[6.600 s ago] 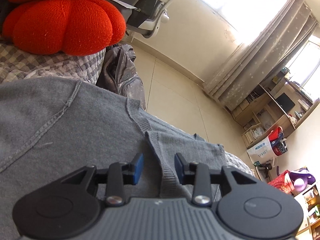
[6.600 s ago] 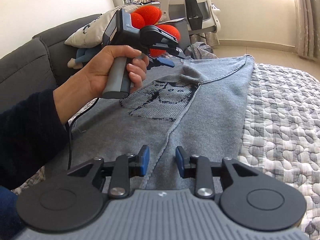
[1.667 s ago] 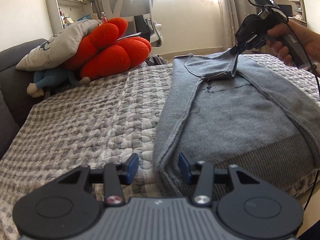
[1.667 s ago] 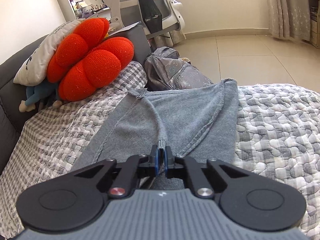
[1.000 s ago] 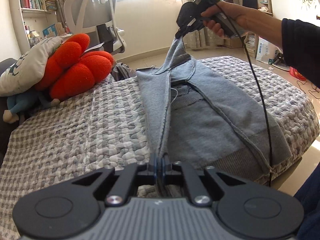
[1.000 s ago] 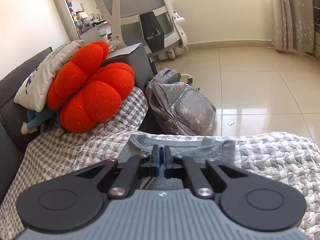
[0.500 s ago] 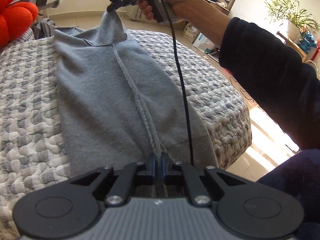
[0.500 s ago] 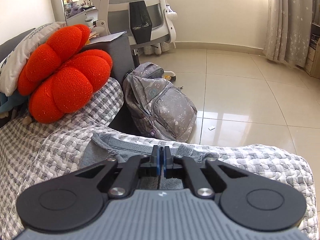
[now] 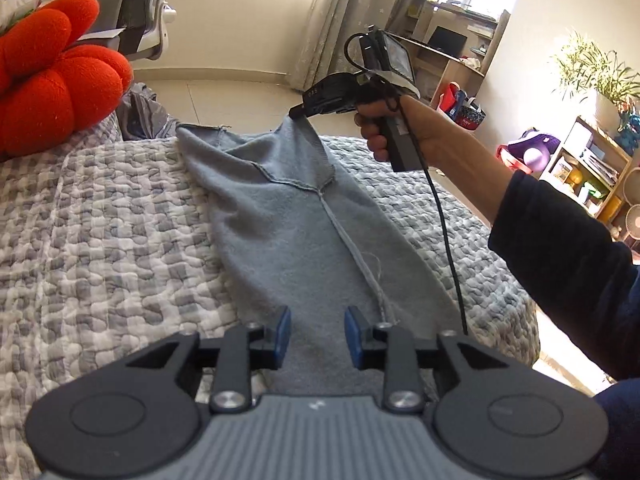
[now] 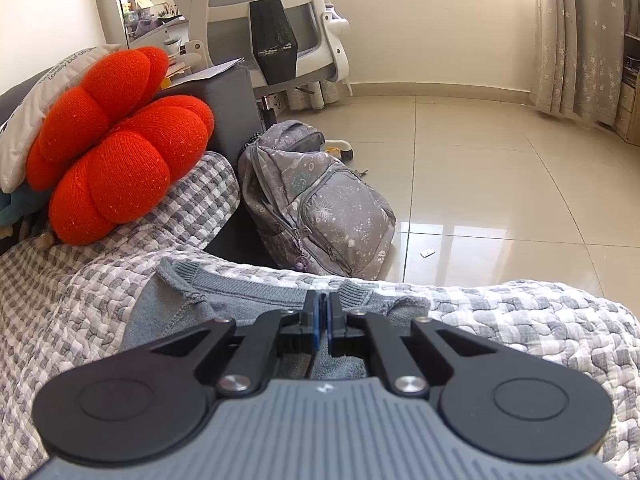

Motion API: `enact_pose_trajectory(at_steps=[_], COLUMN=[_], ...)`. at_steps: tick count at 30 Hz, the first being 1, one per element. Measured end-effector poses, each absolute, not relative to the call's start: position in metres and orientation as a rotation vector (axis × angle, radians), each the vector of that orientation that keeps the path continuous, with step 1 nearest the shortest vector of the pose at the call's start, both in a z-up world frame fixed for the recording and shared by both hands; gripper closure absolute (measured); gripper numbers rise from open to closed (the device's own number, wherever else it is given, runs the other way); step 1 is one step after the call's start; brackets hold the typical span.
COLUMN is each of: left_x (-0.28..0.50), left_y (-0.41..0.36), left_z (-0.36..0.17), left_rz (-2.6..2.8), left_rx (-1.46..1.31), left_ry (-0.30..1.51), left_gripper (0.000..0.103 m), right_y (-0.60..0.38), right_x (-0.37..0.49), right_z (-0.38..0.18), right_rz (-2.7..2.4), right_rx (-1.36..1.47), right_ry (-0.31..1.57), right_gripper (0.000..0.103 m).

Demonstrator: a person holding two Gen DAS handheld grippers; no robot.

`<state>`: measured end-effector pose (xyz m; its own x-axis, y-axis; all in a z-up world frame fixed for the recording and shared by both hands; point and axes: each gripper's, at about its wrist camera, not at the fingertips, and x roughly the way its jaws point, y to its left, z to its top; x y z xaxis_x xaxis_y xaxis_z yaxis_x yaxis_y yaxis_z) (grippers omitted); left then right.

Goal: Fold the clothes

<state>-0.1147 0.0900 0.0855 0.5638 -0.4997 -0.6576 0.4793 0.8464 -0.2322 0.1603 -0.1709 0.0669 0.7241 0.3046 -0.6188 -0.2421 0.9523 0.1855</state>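
Left wrist view: the left gripper [image 9: 318, 336] is standing partly open, its jaws having just been opening, with nothing pinched; its blue pads [image 9: 283, 336] are hovering over the near hem of the grey knitted sweater [image 9: 304, 232]. The sweater is lying folded into a long narrow strip on the grey-and-white quilted bed cover [image 9: 100, 220]. At the far end the right gripper [image 9: 298, 113], carried in the person's hand [image 9: 400, 128], is pinching the sweater's collar end and holding it lifted.

Right wrist view: the right gripper [image 10: 320, 320] is closed tight on the sweater's ribbed edge [image 10: 256, 288], near the cover's far edge above the grey patterned backpack [image 10: 316, 200]. A red knitted cushion [image 10: 116, 152] is sitting to the left.

Risk, as judged: with the near hem free, further pulling at the collar could be dragging the strip askew or off the far edge, undoing the fold.
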Motion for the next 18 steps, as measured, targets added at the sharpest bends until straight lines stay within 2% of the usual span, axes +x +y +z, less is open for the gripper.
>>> enact_pose_trajectory(at_steps=[3, 5, 8, 10, 12, 18], left_x=[-0.075, -0.042, 0.015, 0.052, 0.088, 0.169], left_y=[0.091, 0.093, 0.095, 0.094, 0.089, 0.051], left_z=[0.083, 0.088, 0.092, 0.094, 0.094, 0.067], left_rz=[-0.506, -0.412, -0.368, -0.340, -0.312, -0.226], left_rx=[0.009, 0.045, 0.029, 0.017, 0.005, 0.005], left_ry=[0.769, 0.719, 0.680, 0.654, 0.632, 0.721], left_gripper=[0.070, 0.066, 0.055, 0.041, 0.034, 0.030], right_y=[-0.167, -0.166, -0.180, -0.189, -0.194, -0.187], right_x=[0.161, 0.157, 0.144, 0.136, 0.130, 0.118], right_z=[0.064, 0.061, 0.059, 0.059, 0.058, 0.051], right_rz=[0.322, 0.314, 0.332, 0.353, 0.377, 0.467], right_rx=[0.085, 0.059, 0.108, 0.140, 0.157, 0.186], right_ry=[0.713, 0.724, 0.684, 0.659, 0.642, 0.598], right_gripper=[0.099, 0.098, 0.098, 0.098, 0.096, 0.096])
